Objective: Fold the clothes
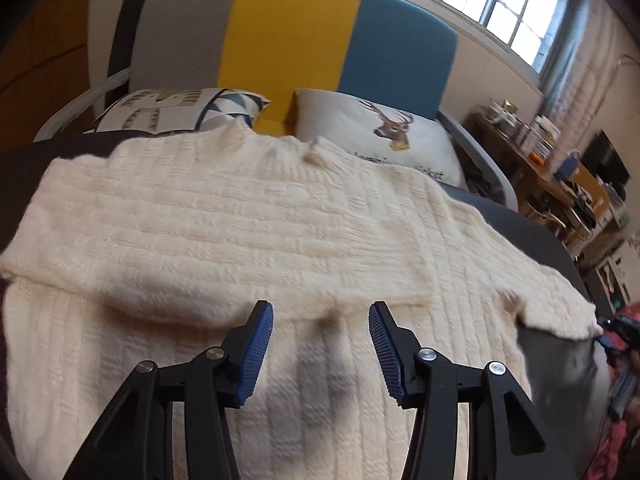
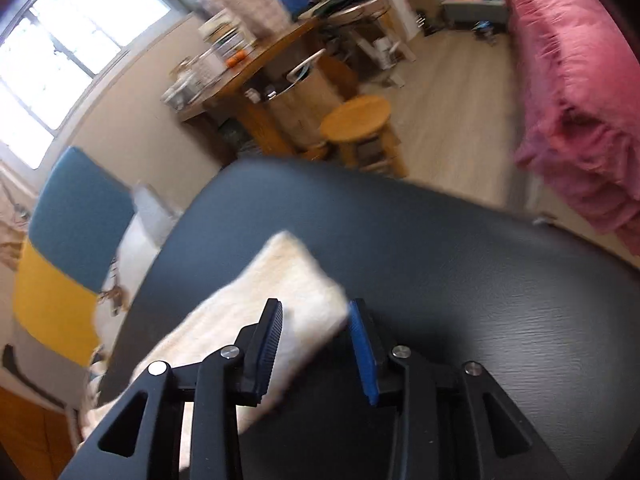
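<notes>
A cream knitted sweater [image 1: 224, 216] lies spread on a dark table [image 1: 560, 352], with one sleeve folded across its body. My left gripper [image 1: 321, 312] is open and empty, just above the sweater's lower body below the folded sleeve edge. In the right wrist view the sweater's other sleeve [image 2: 280, 280] stretches out over the dark table [image 2: 480, 300]. My right gripper [image 2: 316, 310] is open, and the sleeve's cuff end lies between its two blue-padded fingers [image 2: 272, 344]. The right wrist view is blurred.
A grey, yellow and blue sofa [image 1: 288, 40] with a deer pillow [image 1: 384, 136] and a patterned pillow [image 1: 176, 108] stands behind the table. A wooden desk [image 2: 256, 76], a round stool [image 2: 356, 120] and a pink blanket [image 2: 576, 100] stand beyond the table's far side.
</notes>
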The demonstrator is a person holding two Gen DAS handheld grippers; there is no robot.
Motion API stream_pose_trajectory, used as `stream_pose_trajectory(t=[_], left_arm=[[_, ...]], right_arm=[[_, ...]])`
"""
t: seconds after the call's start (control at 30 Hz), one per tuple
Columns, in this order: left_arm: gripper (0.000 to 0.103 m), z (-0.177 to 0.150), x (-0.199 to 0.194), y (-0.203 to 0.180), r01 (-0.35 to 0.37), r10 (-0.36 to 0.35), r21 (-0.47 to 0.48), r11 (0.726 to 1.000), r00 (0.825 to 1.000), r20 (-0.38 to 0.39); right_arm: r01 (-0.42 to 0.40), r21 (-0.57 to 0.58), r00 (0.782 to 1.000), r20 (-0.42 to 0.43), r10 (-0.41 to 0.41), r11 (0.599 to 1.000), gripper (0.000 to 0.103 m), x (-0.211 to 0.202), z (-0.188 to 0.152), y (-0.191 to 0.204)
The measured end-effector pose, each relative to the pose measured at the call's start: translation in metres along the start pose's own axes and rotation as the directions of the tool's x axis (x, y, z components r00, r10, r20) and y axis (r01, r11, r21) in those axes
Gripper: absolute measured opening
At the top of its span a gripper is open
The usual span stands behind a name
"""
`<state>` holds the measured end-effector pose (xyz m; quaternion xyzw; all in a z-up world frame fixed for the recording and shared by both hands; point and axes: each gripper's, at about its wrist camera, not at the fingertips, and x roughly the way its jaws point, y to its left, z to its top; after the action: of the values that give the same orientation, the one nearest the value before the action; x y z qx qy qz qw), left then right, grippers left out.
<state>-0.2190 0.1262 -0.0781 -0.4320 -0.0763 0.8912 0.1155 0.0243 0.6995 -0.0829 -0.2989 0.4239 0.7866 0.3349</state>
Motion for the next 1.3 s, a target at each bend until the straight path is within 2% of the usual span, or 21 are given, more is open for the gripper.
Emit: stream_pose_trajectory(t=[0.03, 0.07, 0.1, 0.13, 0.23, 0.3, 0.4, 0.5, 0.57, 0.6, 0.73, 0.8, 0.87, 0.97, 1.03, 1.13, 1.3], left_arm=[[0.052, 0.003, 0.001, 0.003, -0.009, 0.009, -0.009, 1.000, 1.000, 0.001], [0.052, 0.006, 0.002, 0.004, -0.015, 0.015, -0.017, 1.000, 1.000, -0.004], [0.052, 0.008, 0.004, 0.005, -0.018, 0.018, -0.020, 1.000, 1.000, -0.016], [0.052, 0.009, 0.005, 0.004, -0.012, 0.011, -0.021, 1.000, 0.999, -0.030], [0.052, 0.009, 0.004, -0.008, 0.035, -0.034, 0.011, 0.999, 0.999, -0.042], [0.052, 0.008, 0.003, -0.018, 0.067, -0.065, 0.041, 0.997, 0.997, -0.045], [0.052, 0.006, 0.000, -0.037, 0.118, -0.114, 0.100, 0.988, 0.992, -0.050], [0.056, 0.001, -0.005, -0.063, 0.195, -0.185, 0.169, 0.966, 0.980, -0.076], [0.062, -0.001, -0.010, -0.075, 0.246, -0.233, 0.203, 0.948, 0.969, -0.086], [0.069, -0.002, -0.012, -0.079, 0.262, -0.249, 0.207, 0.943, 0.965, -0.083], [0.083, -0.002, -0.022, -0.097, 0.320, -0.312, 0.223, 0.921, 0.947, -0.071], [0.087, 0.001, -0.023, -0.101, 0.332, -0.329, 0.216, 0.918, 0.943, -0.052], [0.087, 0.003, -0.018, -0.106, 0.315, -0.313, 0.245, 0.917, 0.949, -0.047], [0.088, 0.005, -0.011, -0.108, 0.286, -0.286, 0.279, 0.917, 0.957, -0.043], [0.087, 0.005, -0.006, -0.104, 0.267, -0.268, 0.279, 0.922, 0.963, -0.038], [0.088, 0.006, -0.002, -0.094, 0.290, -0.289, 0.224, 0.930, 0.957, -0.039], [0.090, 0.005, 0.001, -0.085, 0.320, -0.316, 0.167, 0.933, 0.947, -0.051]], right_arm=[[0.030, -0.029, 1.000, 0.010, -0.029, 0.999, 0.035, 0.001, -0.001, 0.005], [0.059, -0.057, 0.998, 0.021, -0.058, 0.997, 0.030, 0.002, -0.002, 0.010], [0.052, -0.064, 0.999, 0.015, -0.051, 0.997, 0.013, 0.003, -0.002, 0.011], [0.038, -0.066, 0.999, 0.006, -0.037, 0.997, 0.009, 0.003, -0.002, 0.011], [-0.016, -0.070, 1.000, -0.020, 0.015, 0.997, 0.006, 0.003, -0.002, 0.012], [-0.102, -0.094, 0.995, -0.023, 0.101, 0.990, 0.006, -0.012, -0.010, 0.029], [-0.233, -0.134, 0.972, -0.032, 0.231, 0.963, 0.006, -0.036, -0.023, 0.055], [-0.406, -0.159, 0.913, -0.122, 0.391, 0.900, 0.006, -0.055, -0.049, 0.101], [-0.504, -0.194, 0.859, -0.210, 0.466, 0.842, 0.006, -0.065, -0.072, 0.140], [-0.538, -0.215, 0.837, -0.251, 0.486, 0.815, 0.006, -0.068, -0.085, 0.158], [-0.650, -0.220, 0.736, -0.419, 0.532, 0.727, 0.006, -0.070, -0.134, 0.217], [-0.674, -0.211, 0.699, -0.492, 0.519, 0.707, 0.006, -0.069, -0.158, 0.239], [-0.692, -0.220, 0.666, -0.561, 0.491, 0.687, 0.006, -0.064, -0.177, 0.259], [-0.702, -0.285, 0.649, -0.633, 0.423, 0.652, 0.006, -0.066, -0.203, 0.285], [-0.704, -0.322, 0.649, -0.654, 0.389, 0.633, 0.006, -0.066, -0.214, 0.296], [-0.696, -0.374, 0.661, -0.668, 0.342, 0.613, 0.006, -0.060, -0.225, 0.312], [-0.707, -0.386, 0.645, -0.695, 0.317, 0.593, 0.006, -0.057, -0.239, 0.320]])
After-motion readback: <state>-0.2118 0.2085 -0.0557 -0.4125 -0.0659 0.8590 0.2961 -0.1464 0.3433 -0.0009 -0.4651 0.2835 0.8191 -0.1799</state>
